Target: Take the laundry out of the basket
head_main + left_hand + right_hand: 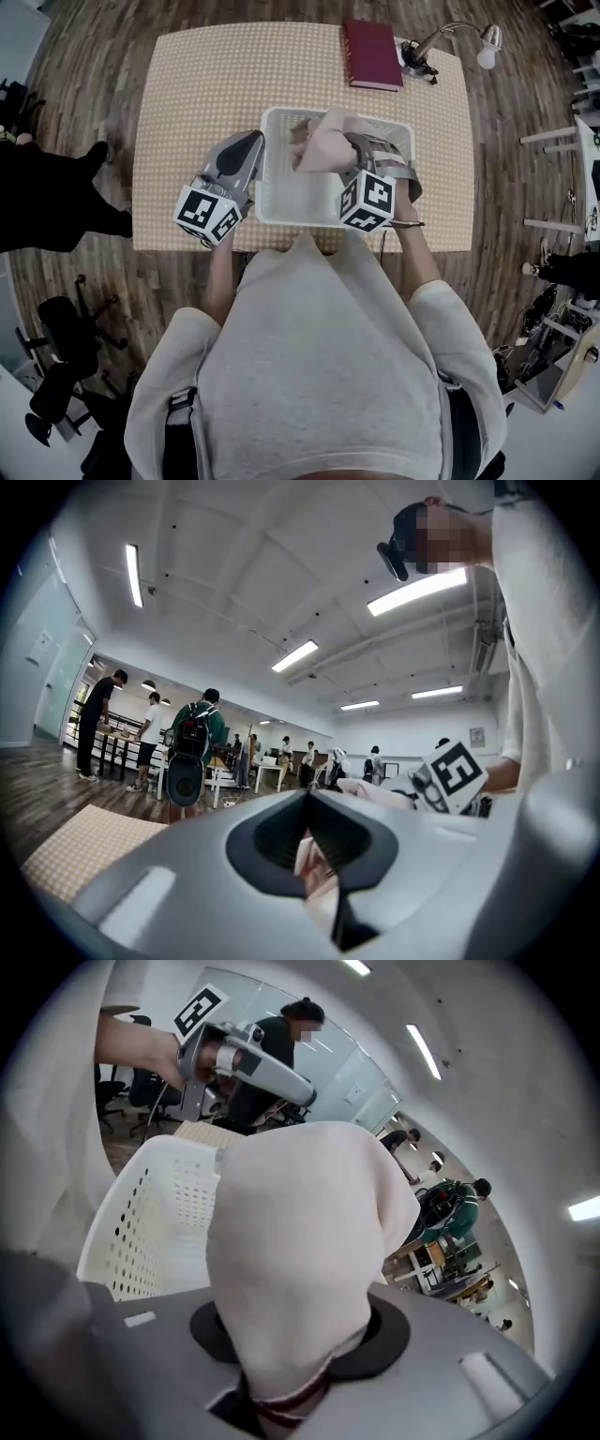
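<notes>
Laundry: one pale pink garment with a dark red striped hem, bunched above the basket and draped over the right gripper's nose.
Worktop: chequered beige top carrying the basket at its near edge; a red book and a desk lamp sit at the far side, well apart from the work.
Basket: white, perforated walls; no other cloth shows inside from the head view.
Right gripper: over the basket's right half, tilted down; jaws clamped on the garment near its hem.
Left gripper: just beside the basket's left wall, level; jaws drawn together, with a pale pinkish sliver in the slit that is too small to identify.
Step in hand: judged to be the lift-out, garment gripped but not yet beyond the rim.
Next move: carry the garment sideways past the basket wall, keeping any trailing cloth above the rim, then set it on bare worktop.
</notes>
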`<state>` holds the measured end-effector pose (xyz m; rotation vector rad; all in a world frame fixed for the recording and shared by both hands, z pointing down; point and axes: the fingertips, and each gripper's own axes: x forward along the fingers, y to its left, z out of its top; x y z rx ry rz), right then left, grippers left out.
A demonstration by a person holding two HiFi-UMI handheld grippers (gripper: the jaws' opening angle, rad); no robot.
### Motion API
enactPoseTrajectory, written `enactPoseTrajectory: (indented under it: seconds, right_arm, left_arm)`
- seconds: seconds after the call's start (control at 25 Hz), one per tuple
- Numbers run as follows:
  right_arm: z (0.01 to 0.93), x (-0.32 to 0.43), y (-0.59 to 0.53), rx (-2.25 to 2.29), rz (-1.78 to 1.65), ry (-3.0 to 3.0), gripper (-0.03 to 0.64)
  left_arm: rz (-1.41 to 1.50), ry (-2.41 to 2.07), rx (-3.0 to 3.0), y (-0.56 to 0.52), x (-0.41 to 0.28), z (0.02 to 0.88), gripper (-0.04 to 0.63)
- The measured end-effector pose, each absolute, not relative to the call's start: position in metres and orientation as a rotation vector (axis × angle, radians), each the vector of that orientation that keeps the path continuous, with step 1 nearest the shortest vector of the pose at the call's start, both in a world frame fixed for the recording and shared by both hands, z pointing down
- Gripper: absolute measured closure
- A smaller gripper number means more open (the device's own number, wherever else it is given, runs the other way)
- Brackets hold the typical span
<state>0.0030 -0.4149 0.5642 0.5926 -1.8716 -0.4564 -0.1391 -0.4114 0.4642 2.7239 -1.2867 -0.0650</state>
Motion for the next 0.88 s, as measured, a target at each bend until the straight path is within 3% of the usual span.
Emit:
enactPoseTrajectory:
  seconds: [0.28, 0.52, 0.88]
  right_arm:
    - [0.525, 0.028, -0.424, 0.852, -0.215, -2.163, 0.44]
    - [0.473, 0.068, -0.432, 1.118, 0.446, -2.794, 0.44]
    - [0.468, 0.108, -0.398, 1.177, 0.38, -2.868, 0.44]
  left_arm:
    - [-0.079, -1.262, 2.8, -0.409, -0.11, 0.438, 0.588]
    - [-0.04, -1.258, 2.828, -0.408, -0.087, 0.437, 0.588]
    - [0.042, -1.282, 2.791, -0.383, -0.059, 0.441, 0.588]
